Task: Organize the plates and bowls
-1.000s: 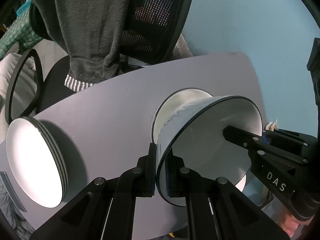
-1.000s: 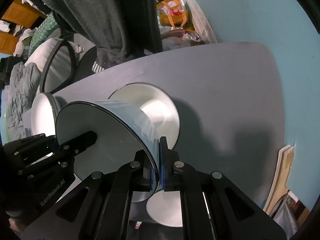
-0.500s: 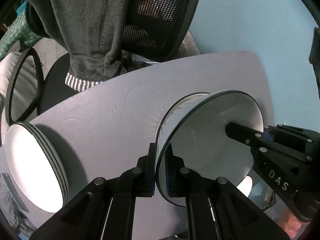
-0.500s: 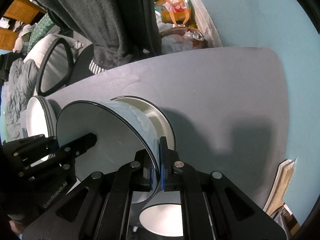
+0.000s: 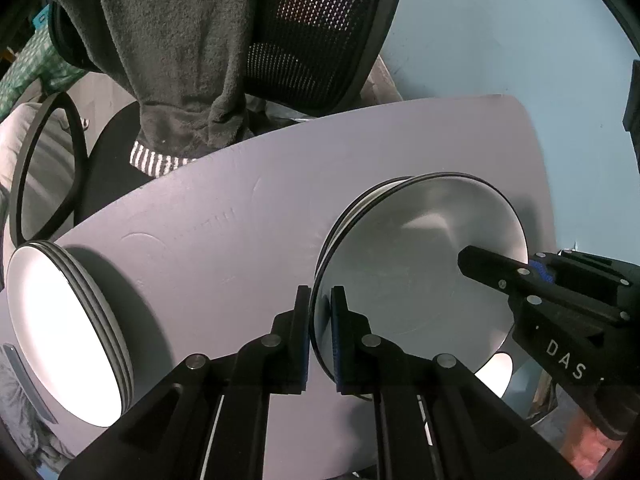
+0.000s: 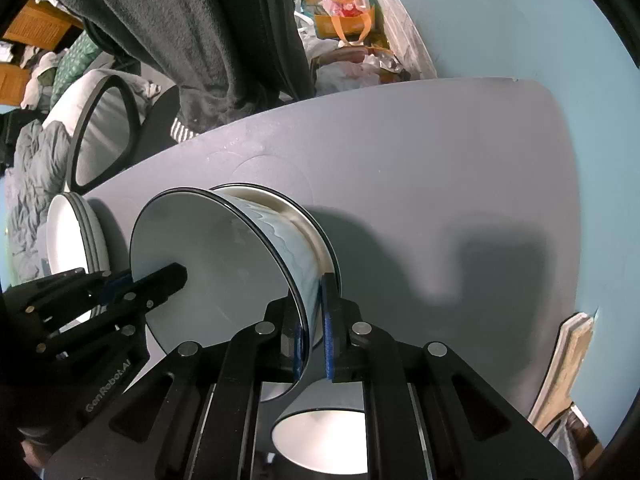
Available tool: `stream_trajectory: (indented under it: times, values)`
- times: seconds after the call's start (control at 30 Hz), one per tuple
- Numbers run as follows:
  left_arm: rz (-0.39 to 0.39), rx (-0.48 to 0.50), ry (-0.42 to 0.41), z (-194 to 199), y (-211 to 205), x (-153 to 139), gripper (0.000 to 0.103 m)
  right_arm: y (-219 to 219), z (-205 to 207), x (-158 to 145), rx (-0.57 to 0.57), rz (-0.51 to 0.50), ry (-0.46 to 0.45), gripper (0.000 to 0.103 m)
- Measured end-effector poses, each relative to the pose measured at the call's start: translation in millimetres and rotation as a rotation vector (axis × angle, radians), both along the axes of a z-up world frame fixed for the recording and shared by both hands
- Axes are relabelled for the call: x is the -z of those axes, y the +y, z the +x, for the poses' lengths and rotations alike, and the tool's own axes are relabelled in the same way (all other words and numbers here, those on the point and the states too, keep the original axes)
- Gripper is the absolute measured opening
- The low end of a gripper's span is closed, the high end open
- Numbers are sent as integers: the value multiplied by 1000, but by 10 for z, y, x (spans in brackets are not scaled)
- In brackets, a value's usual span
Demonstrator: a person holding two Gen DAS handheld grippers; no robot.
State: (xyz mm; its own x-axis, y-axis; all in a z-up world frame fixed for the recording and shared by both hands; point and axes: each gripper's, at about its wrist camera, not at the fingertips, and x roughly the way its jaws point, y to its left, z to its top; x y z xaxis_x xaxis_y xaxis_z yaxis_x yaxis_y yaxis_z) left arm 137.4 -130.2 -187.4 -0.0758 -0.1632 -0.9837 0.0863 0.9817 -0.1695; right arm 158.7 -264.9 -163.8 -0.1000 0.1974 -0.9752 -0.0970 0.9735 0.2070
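On the grey table [image 5: 248, 240], both grippers are clamping a bowl [image 6: 224, 276] into another, plates [image 5: 60, 332] already stacked, one bowl [image 6: 320, 440] remaining.

Bowl [image 5: 408, 280] nested in bowl; plates [image 5: 60, 328] left.

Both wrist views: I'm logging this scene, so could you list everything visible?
bowl: one, white inside, blue wavy outside, held over another bowl
lower bowl: one, white, on table under it
plate stack: several, white, dark-rimmed, table's left
near bowl: one, white, near edge
table: one, grey
office chair: one, black mesh, grey garment draped
orange bag: one, floor behind
left claw: gripping bowl rim
right claw: gripping opposite rim
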Motion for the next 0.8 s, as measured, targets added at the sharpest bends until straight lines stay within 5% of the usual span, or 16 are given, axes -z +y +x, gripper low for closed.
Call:
stream_trajectory:
  times: [0.33, 0.43, 0.5, 0.8]
  values:
    - [24, -27, -28, -47, 104, -100, 30, -17, -19, -37, 14, 9, 17, 13]
    - [17, -33, -49, -75, 150, -175, 36, -25, -37, -64, 25, 29, 9, 23]
    - [21, -36, -72, -96, 172, -240, 44, -25, -48, -117, 29, 14, -8, 39]
    - [2, -13, -134, -270, 290, -516, 44, -93, -154, -403, 60, -13, -94, 40]
